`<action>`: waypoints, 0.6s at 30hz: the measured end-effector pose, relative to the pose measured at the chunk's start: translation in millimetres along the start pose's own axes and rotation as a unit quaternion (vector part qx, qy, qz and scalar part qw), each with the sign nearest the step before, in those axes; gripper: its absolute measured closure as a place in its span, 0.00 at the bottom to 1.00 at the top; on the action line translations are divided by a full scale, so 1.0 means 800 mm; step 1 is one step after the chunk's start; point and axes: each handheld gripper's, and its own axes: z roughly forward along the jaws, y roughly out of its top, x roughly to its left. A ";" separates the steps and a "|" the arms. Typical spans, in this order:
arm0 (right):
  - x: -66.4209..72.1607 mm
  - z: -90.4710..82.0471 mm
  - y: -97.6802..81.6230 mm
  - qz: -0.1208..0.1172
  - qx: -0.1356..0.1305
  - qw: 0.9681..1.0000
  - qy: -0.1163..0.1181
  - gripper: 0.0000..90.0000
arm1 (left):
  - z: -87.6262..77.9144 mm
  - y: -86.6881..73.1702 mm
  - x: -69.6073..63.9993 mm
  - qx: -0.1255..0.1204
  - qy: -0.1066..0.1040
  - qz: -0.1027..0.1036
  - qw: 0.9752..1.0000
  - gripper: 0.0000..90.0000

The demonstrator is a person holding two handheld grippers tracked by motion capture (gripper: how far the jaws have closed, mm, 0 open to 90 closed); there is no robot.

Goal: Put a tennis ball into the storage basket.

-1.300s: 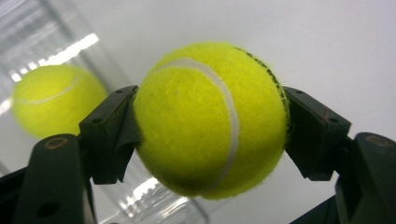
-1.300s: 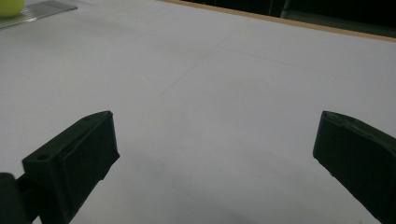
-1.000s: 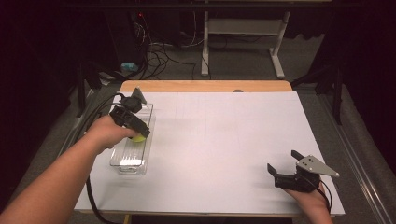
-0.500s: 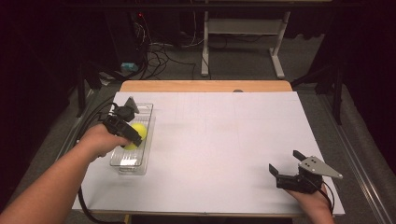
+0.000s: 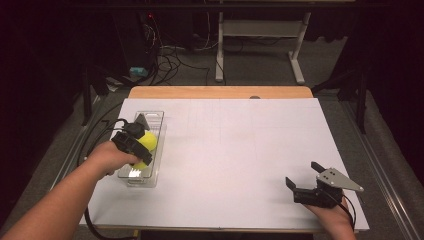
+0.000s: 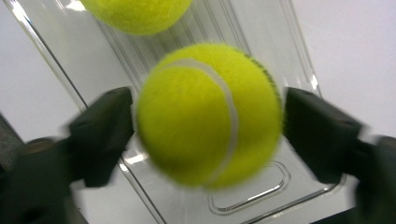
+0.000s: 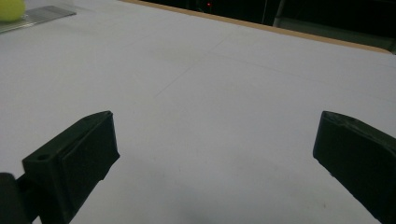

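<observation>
While the left gripper [image 6: 205,135] hangs over the clear plastic tray [image 5: 150,120], jaws just opened to mid-width, fuzzy yellow tennis ball [image 6: 208,114] sits betw. pads, seemingly unpinched. Right gripper [image 7: 215,158] wide open, empty. Risk: ball bounces out of tray.

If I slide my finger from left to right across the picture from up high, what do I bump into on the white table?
Left gripper over the clear tray with yellow tennis balls → bare white table → right gripper.
</observation>
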 end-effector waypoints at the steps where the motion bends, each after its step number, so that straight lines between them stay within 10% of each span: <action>1: 0.000 0.000 0.000 0.002 0.001 1.000 0.000 0.00 | -0.006 0.000 0.000 -0.007 0.003 0.000 1.000 0.12; 10: 0.000 -0.001 0.001 -0.002 -0.001 1.000 0.001 0.00 | -0.028 0.005 -0.023 -0.046 -0.014 0.018 0.999 0.01; 18: 0.001 0.000 0.001 -0.002 -0.001 1.000 0.003 0.00 | -0.011 0.027 -0.083 -0.051 -0.031 0.071 0.996 0.01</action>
